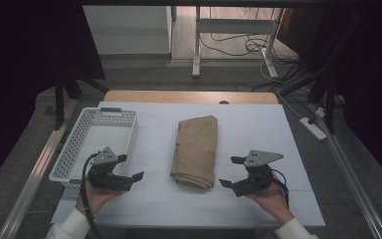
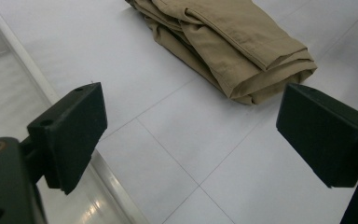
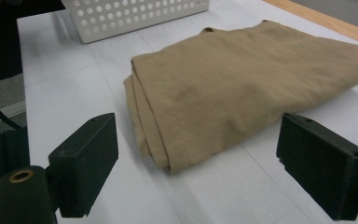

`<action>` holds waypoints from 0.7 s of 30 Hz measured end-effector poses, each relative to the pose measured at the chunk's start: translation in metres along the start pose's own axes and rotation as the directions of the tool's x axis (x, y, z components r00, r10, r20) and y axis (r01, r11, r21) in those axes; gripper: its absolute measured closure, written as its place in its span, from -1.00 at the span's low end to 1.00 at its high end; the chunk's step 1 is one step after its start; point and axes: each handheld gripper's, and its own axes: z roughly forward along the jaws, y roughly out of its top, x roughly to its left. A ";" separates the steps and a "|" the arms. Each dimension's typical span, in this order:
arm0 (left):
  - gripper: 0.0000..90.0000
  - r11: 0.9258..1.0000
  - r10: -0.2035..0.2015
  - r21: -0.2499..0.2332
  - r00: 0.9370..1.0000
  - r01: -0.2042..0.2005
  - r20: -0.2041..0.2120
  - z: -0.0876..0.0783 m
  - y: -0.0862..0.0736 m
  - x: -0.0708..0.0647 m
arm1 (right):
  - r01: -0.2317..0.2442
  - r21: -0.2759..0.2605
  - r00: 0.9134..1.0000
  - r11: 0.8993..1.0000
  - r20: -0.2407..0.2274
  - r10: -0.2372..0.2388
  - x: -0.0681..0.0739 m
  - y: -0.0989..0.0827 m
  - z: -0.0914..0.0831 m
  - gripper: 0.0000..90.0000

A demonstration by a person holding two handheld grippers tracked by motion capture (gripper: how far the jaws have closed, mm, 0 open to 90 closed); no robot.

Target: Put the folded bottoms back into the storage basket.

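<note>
Nothing is yet grasped: the folded tan cloth garment lies untouched on the white table between the wide-open left gripper and right gripper, the white perforated plastic basket at far left unfilled.

The high view looks forward and down from above the near table edge, far from the folded tan cloth trousers. Both gripper views sit low and close, facing these trousers from opposite sides.
</note>
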 end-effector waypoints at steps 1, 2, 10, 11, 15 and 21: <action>-0.79 1.000 0.000 0.001 1.000 0.000 0.000 0.000 0.000 0.000 | 0.005 0.000 1.000 1.000 -0.005 -0.005 0.001 0.001 0.002 -0.72; -0.79 1.000 0.000 0.002 1.000 0.000 0.000 0.001 0.000 0.000 | 0.011 0.004 1.000 1.000 -0.010 -0.011 0.002 0.003 0.003 -0.72; -0.80 1.000 0.000 0.005 1.000 0.000 -0.003 0.001 -0.001 0.001 | 0.034 0.009 0.999 0.999 -0.032 -0.033 0.007 0.011 0.013 -0.71; -0.79 1.000 0.000 0.004 1.000 0.000 -0.003 0.001 -0.001 0.001 | 0.037 0.013 0.999 0.999 -0.035 -0.036 0.007 0.012 0.013 -0.71; -0.80 1.000 -0.002 0.004 1.000 0.002 -0.005 0.000 -0.001 0.001 | 0.049 0.017 0.998 0.999 -0.046 -0.049 0.010 0.017 0.018 -0.71; -0.80 1.000 -0.001 0.001 1.000 0.001 -0.007 -0.001 -0.001 0.001 | 0.070 0.037 0.995 0.997 -0.067 -0.068 0.015 0.022 0.028 -0.70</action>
